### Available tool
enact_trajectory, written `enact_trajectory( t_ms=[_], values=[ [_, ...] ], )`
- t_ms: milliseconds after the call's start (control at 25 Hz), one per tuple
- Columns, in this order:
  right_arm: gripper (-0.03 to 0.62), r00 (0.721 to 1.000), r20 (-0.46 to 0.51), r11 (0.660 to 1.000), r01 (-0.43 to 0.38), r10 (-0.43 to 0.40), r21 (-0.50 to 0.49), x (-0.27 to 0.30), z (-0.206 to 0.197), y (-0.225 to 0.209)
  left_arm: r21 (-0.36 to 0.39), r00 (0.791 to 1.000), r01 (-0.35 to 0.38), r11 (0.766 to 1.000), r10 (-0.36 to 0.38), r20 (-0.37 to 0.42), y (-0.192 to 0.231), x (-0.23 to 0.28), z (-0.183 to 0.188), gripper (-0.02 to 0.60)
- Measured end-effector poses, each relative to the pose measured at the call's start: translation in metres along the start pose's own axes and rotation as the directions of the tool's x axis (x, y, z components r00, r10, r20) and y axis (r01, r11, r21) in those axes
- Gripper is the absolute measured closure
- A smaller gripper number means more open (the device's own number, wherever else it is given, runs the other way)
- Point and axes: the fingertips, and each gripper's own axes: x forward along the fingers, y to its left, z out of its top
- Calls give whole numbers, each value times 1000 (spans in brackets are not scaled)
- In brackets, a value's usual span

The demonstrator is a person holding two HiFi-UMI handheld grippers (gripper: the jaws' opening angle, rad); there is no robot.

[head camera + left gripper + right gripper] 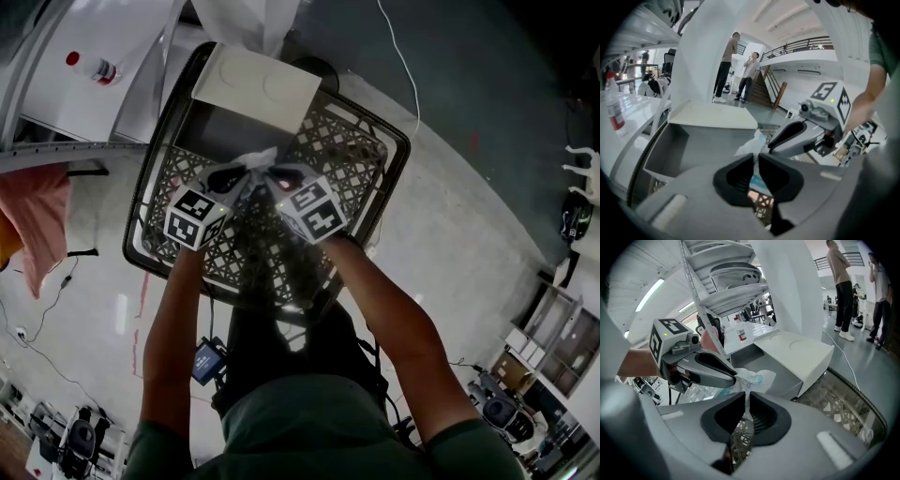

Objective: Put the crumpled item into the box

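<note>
crumpled item (259, 159) hangs in the air over the basket (380, 155), spanning side to side between the two tools. left tool (232, 176) and right tool (275, 175) each have their jaws pinched narrow on one edge of it. open box (225, 131) sits just past the tool tips at the basket's far end, so i'd say the next move is a short push forward, both hands about equally near.

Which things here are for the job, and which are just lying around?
For the job:
- crumpled item, pinched by the left gripper and the right gripper
- grey box, its lid open

Just lying about:
- lattice basket that holds the box
- bottle with a red cap
- pink cloth
- white cable on the floor
</note>
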Motion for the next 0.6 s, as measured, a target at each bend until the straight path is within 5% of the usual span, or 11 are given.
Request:
enact_trajectory(
  t_ms=[600],
  values=[
    [556, 1000, 17, 999, 1, -1, 33, 2, 1, -4, -9, 1000, -14, 1000, 14, 20, 5, 4, 0, 545]
  ],
)
